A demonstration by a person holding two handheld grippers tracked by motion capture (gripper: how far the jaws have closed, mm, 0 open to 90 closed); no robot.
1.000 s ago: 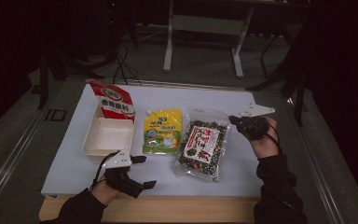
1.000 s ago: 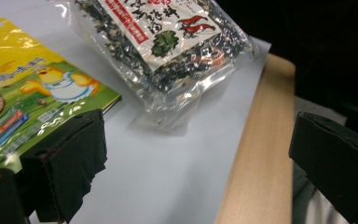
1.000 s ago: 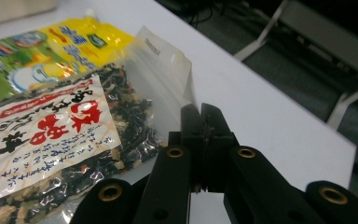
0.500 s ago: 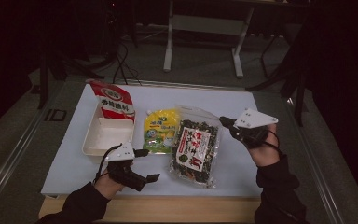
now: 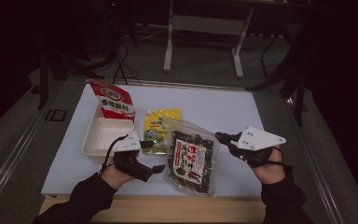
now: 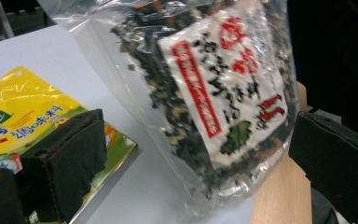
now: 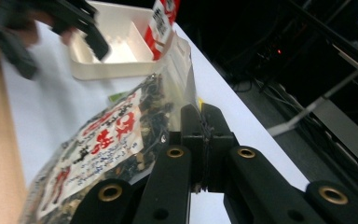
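The right gripper has its fingers clamped on the clear edge of the seaweed bag. Dark flakes and a white, red-lettered label are seen, tilted above the near tabletop. The left gripper is held with fingers apart beside it.

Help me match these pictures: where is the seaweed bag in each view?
High view: seaweed bag, lower centre, tilted, its right edge at the right hand-held gripper.
Left gripper view: seaweed bag, centre and top, hanging over the table edge.
Right gripper view: seaweed bag, lower left, its clear edge pinched in the jaws.
Shared landmark: the yellow pouch beside it.
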